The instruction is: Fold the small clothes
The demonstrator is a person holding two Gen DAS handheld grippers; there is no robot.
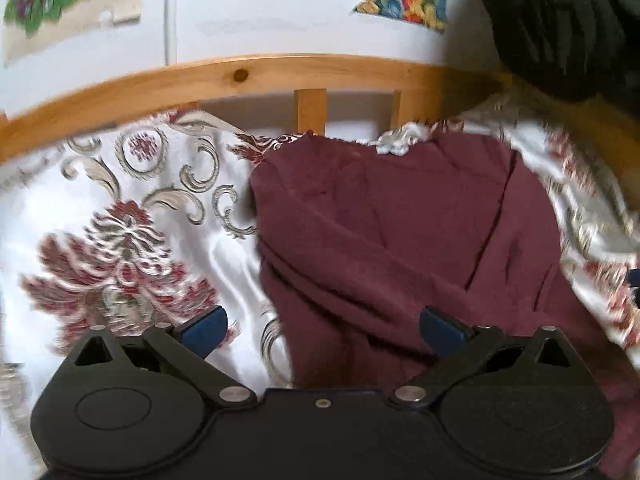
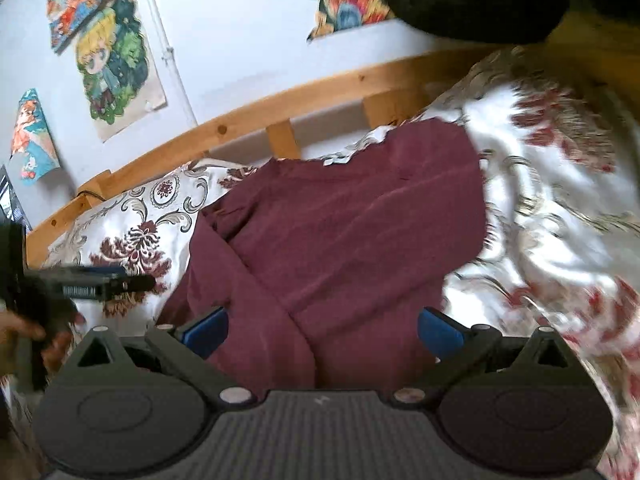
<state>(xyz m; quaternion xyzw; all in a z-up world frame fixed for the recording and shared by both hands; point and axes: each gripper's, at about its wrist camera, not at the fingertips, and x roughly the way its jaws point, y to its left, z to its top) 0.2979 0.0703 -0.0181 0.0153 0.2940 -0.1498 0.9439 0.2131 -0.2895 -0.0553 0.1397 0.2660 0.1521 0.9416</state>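
A maroon garment (image 1: pixel 384 232) is seen lying on a bed, spread over a white satin cover (image 1: pixel 120 216) printed with red flowers and grey scrolls. The garment is partly folded: a long layer is laid diagonally across the body of the cloth, and creases run through it. Its far edge lies close to the wooden bed rail (image 1: pixel 240 76), with a strip of cover between them.

In the left wrist view, the left gripper (image 1: pixel 322 330) is held over the near edge of the garment. Its blue fingers (image 1: pixel 206 326) are spread wide apart, and nothing is gripped between them; one finger is seen over the cover, the other over the maroon cloth. Whether either finger touches the cloth cannot be told.

In the right wrist view, the right gripper (image 2: pixel 322 330) is likewise held over the near part of the garment (image 2: pixel 344 232), with its blue fingers (image 2: pixel 440 332) fully spread and nothing clamped. The cloth is seen in the gap between them, but it is not pinched.

At the left edge of the right wrist view, the other gripper's black body (image 2: pixel 92 282) is seen from the side above the cover (image 2: pixel 560 240), with part of a hand (image 2: pixel 20 328) below it.

Behind the rail (image 2: pixel 224 132), a pale wall is seen with colourful cartoon pictures (image 2: pixel 116 60) stuck to it. A dark, blurred shape (image 1: pixel 560 20) fills the upper right corner of both views; what it is cannot be told.
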